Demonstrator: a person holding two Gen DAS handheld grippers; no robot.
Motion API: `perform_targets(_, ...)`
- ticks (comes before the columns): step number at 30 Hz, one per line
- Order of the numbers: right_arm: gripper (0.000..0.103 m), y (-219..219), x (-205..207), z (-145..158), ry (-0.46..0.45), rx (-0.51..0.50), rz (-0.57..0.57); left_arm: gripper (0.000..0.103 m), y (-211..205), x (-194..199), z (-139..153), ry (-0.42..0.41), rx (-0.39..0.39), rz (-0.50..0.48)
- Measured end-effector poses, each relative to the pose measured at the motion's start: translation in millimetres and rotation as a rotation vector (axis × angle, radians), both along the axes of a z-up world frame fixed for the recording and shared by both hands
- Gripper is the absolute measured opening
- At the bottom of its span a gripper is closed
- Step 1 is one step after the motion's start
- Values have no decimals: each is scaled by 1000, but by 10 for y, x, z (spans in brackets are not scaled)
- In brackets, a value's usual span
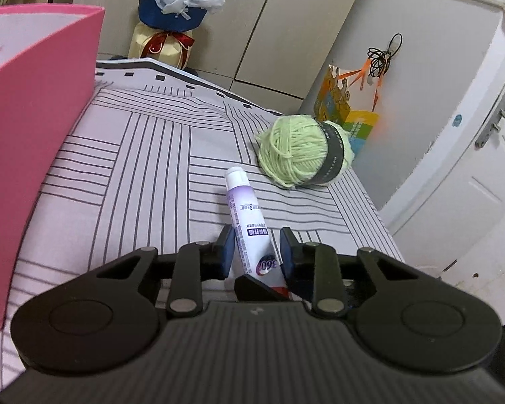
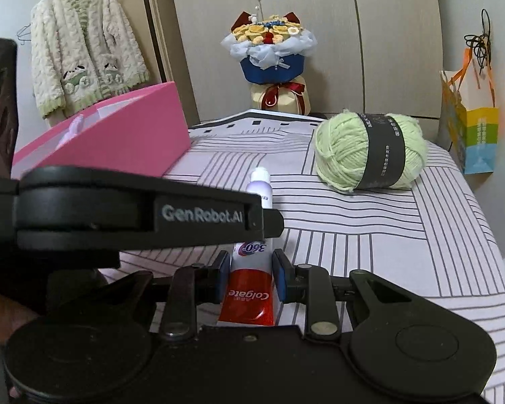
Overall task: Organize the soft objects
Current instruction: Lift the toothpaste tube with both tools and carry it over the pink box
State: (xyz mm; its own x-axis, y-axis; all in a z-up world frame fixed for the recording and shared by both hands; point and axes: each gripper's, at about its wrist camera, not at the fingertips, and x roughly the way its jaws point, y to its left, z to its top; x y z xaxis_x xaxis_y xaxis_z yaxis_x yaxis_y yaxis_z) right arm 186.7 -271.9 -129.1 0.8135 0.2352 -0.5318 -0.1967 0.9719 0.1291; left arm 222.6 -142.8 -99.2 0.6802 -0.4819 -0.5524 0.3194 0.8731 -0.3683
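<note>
Toothpaste (image 2: 250,289) is pinched by both claws, left (image 1: 257,247) and right (image 2: 250,267), so it stays steady. Yarn (image 2: 370,149) waits near the bed's (image 2: 437,252) far edge.

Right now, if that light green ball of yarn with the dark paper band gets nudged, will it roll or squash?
The light green ball of yarn looks soft, so it would probably dent. Its rounded ends suggest it could roll on the striped cloth. It is likely light for its bulk.
</note>
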Motion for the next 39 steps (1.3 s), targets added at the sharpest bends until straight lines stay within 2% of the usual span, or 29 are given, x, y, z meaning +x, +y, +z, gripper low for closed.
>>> perform_targets(14, 31, 190, -527, 280, -57, -67, 8, 27, 197, -522, 303, -71, -15, -29)
perform_targets(24, 31, 410, -926, 567, -124, -82, 54, 28, 491, -981, 550, -144, -36, 4)
perform_targets(32, 31, 660, -1038, 847, -181, -71, 116, 28, 770, -1192, 856, -214, -31, 67)
perform_targets(35, 31, 749, -976, 974, -198, -17, 144, 28, 868, -1219, 973, -253, -17, 120)
perform_targets(39, 31, 941, -886, 1100, -230, -15, 183, 28, 1085, -1183, 1135, -281, -16, 162)
